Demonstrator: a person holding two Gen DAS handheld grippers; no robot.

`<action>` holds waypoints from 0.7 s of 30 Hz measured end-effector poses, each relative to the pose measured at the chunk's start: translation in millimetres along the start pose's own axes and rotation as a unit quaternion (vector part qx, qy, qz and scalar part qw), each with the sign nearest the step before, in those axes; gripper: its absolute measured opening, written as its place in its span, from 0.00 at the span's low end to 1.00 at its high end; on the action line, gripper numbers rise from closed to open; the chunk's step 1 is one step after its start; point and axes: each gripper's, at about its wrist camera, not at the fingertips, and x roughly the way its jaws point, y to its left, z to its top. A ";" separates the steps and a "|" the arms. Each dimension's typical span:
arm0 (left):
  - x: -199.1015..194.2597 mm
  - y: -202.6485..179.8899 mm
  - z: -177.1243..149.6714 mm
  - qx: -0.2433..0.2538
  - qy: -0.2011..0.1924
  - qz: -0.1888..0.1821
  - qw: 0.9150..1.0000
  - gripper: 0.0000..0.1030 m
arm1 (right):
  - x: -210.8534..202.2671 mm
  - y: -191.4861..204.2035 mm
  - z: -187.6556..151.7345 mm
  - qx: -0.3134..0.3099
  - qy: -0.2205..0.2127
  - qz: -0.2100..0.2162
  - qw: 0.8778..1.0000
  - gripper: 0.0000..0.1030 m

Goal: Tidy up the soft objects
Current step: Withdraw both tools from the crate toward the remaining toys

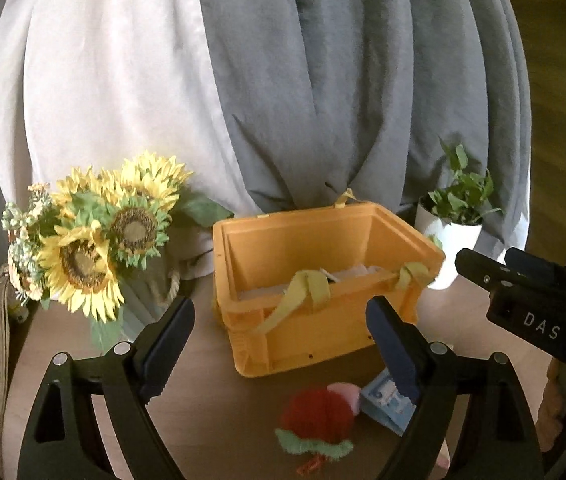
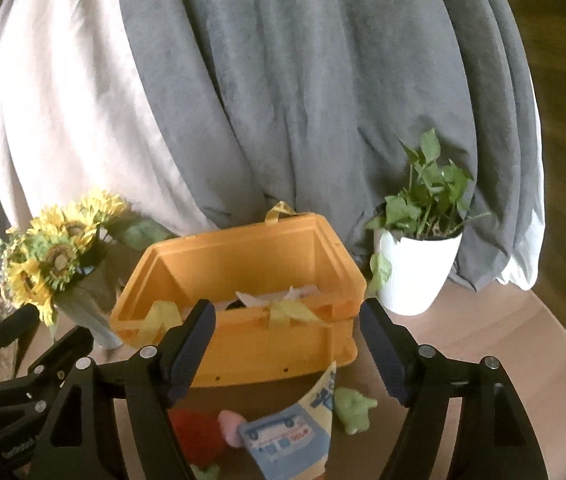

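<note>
We've got both grippers spread wide, left gripper point(image 1: 279, 344) and right gripper point(image 2: 287, 348), holding nothing. The fuzzy red knitted strawberry toy point(image 1: 315, 416) sits just below our left fingers, before the orange plastic crate point(image 1: 323, 280). Looks light and squishy, so we'd pinch its plump middle.

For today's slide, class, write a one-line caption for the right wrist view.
Open right gripper hovers before a yellow crate, soft toys and a printed cloth on the table.
</note>
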 end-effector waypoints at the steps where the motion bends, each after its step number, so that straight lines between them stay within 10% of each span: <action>1: -2.3 -0.4 -3.0 0.002 0.000 -0.001 1.000 0.86 | -1.6 -0.2 -2.5 0.000 0.002 -0.001 1.000 0.73; 21: -0.8 -13.7 -59.5 0.033 0.038 -0.039 0.998 0.86 | -3.7 -16.4 -71.0 0.040 0.064 -0.005 0.997 0.73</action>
